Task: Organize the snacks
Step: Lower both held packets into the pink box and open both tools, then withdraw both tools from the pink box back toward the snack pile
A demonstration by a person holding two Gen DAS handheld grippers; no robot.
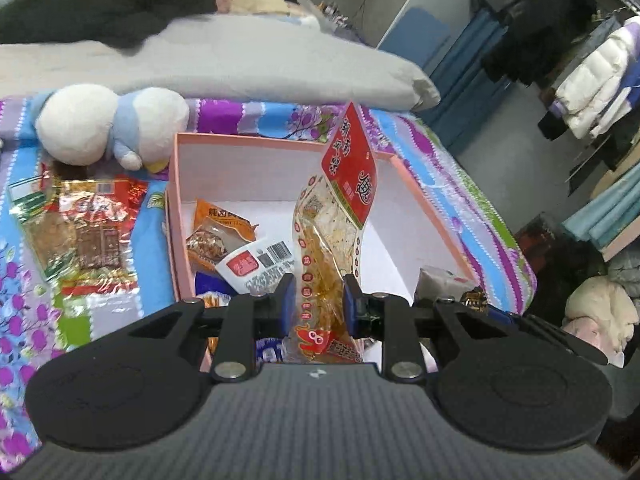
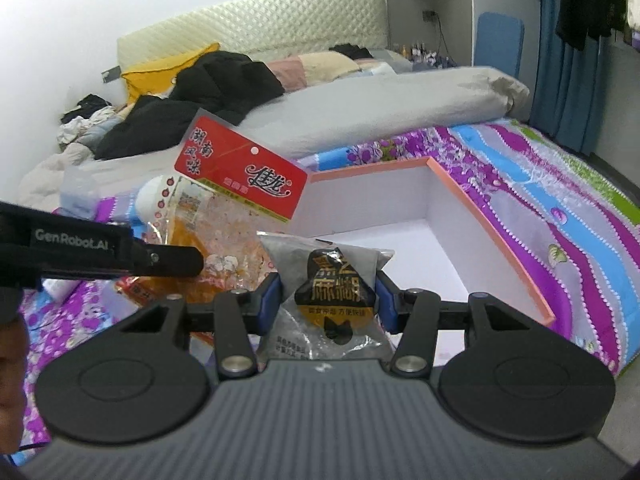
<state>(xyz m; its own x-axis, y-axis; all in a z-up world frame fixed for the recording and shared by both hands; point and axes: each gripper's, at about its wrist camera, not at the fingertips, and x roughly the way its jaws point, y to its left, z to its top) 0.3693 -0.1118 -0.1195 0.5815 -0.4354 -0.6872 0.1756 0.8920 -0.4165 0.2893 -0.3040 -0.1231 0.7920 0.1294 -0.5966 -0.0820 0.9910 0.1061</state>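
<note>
**Both grippers carry snacks over the pink box**

The pink box sits open on the patterned bedspread, with an orange packet and a white packet already inside. The left gripper is clamped on a tall red-topped snack bag, held upright above the box interior. The right gripper pinches a clear sachet with a black label just before the box's near edge.
</note>
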